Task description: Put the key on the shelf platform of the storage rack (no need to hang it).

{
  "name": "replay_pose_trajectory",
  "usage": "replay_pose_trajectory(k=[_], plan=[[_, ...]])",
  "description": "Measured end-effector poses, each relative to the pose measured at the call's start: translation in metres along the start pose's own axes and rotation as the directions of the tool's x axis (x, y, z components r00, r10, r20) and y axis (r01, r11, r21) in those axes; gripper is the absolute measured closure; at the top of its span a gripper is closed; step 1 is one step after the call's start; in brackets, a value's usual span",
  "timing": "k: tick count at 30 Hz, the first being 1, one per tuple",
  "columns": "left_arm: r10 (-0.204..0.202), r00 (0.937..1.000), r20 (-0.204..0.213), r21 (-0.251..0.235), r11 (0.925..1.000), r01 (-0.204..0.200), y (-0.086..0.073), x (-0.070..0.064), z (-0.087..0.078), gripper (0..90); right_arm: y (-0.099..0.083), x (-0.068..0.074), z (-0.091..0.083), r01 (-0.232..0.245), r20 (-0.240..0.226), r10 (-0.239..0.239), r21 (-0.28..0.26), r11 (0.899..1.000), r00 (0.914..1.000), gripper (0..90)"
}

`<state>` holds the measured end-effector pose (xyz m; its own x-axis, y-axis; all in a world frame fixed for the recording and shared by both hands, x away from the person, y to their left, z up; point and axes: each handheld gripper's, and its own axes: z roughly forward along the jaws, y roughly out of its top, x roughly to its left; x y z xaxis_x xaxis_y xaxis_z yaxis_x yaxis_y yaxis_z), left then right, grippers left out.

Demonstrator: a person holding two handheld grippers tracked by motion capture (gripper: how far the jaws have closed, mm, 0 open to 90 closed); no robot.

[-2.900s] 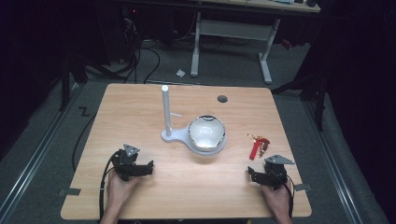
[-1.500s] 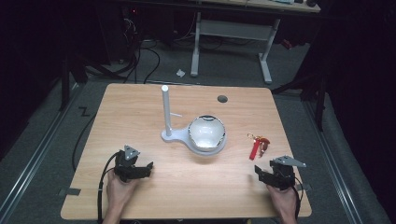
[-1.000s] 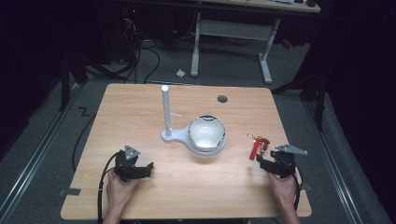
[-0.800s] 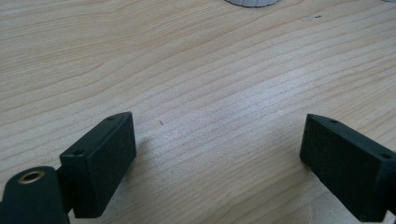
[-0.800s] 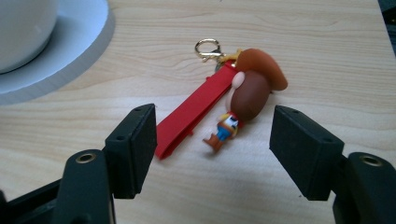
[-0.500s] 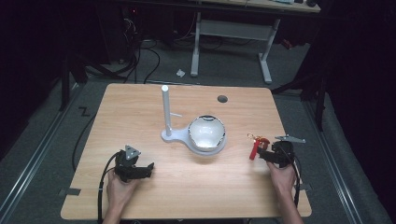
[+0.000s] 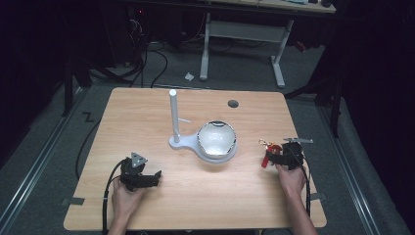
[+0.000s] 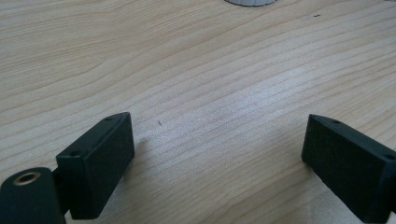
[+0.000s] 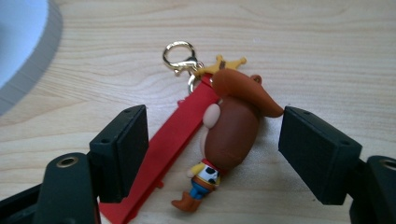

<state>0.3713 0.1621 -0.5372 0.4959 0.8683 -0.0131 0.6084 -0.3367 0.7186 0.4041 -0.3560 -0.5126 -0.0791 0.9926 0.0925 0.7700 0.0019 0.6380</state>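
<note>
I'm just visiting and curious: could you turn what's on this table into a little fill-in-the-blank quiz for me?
1. The right gripper has its jaws open on either side of a little cowboy figure keychain that lies on a ____ strap.
2. The keychain's clasp ring is ____ in colour.
3. The left gripper has its jaws open over bare ____.
4. In the high view, the white post stands to the ____ of the bowl.

Missing words: red; gold; wood; left
</note>
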Motion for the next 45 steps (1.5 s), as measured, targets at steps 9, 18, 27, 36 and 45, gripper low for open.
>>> replay_pose_trajectory(k=[9, 18, 27, 36, 45], plan=[[-0.001, 1.0000, -0.001, 0.000, 1.0000, 0.001, 0.000, 0.000, 0.000, 9.5, 0.007, 0.003, 0.011, 0.015, 0.009, -0.015, 0.016, 1.000, 0.9999, 26.8], [0.000, 1.0000, -0.001, 0.000, 1.0000, 0.000, 0.000, 0.000, 0.000, 9.6, 0.011, 0.016, 0.018, 0.106, 0.048, -0.106, 0.022, 0.994, 0.9931, 37.3], [-0.001, 1.0000, -0.002, 0.000, 1.0000, 0.001, 0.000, 0.000, 0.000, 9.6, 0.009, 0.016, 0.017, 0.132, 0.001, -0.132, -0.005, 0.991, 0.9912, 52.1], [-0.002, 1.0000, -0.003, -0.001, 1.0000, 0.002, 0.000, 0.000, 0.000, 10.1, 0.008, 0.012, 0.014, 0.133, -0.054, -0.134, -0.019, 0.991, 0.9895, 53.4], [-0.003, 1.0000, -0.006, -0.003, 1.0000, 0.003, 0.000, 0.000, 0.000, 10.6, 0.009, 0.008, 0.004, 0.132, -0.091, -0.136, -0.045, 0.990, 0.9865, 54.4]])
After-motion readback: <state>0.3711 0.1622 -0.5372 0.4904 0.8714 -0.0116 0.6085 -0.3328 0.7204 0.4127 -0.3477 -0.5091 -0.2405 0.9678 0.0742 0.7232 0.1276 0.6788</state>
